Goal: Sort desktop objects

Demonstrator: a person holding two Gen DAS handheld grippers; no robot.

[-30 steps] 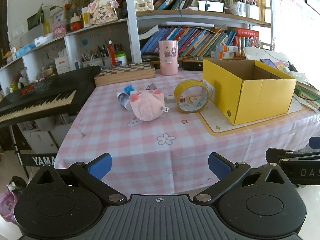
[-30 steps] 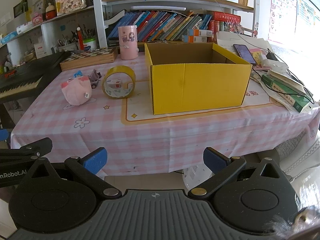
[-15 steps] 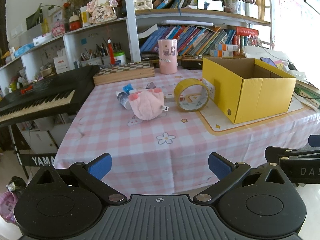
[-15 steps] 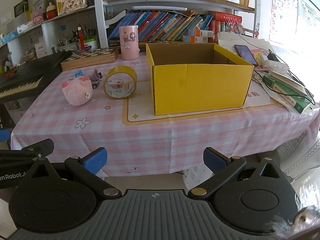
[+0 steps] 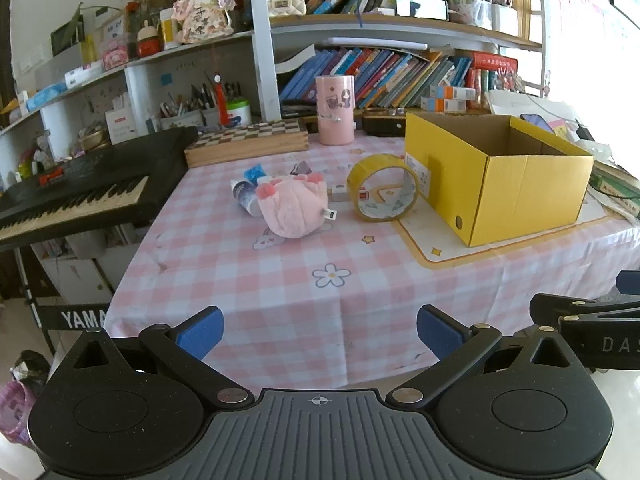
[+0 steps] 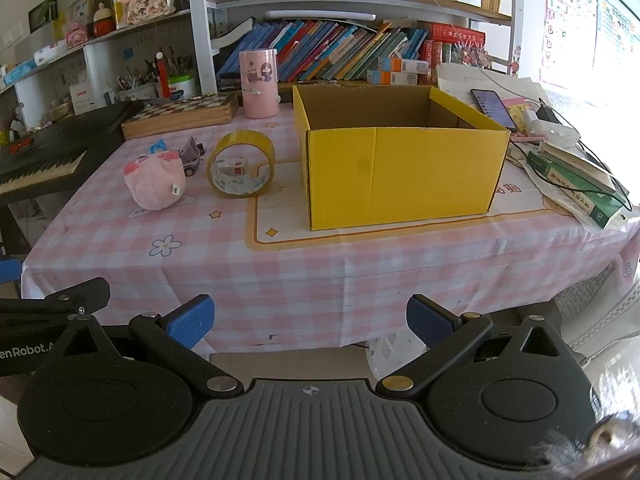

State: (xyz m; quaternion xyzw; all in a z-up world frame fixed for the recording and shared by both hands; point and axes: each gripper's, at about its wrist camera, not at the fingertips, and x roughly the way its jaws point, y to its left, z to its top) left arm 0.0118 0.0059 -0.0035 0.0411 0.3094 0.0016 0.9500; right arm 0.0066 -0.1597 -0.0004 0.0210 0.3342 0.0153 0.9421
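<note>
Both tools, left tool [image 5: 320,330] and right tool [image 6: 310,318], hung spread apart and empty before the checked cloth surface [image 6: 320,264]; a fuzzy pink plush [image 6: 155,184], upright tape ring [image 6: 241,164] and open cardboard box [image 6: 400,168] sat there.

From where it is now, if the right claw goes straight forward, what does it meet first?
Probably the tablecloth's hanging front edge. The right claw, open, sits below table level; the yellow box stands farther back and higher. Depth is uncertain.

Small tube [image 5: 245,197] and toy [image 6: 191,154] half hidden behind the pink plush [image 5: 294,210]; yellow box [image 6: 400,160] floor unseen.
</note>
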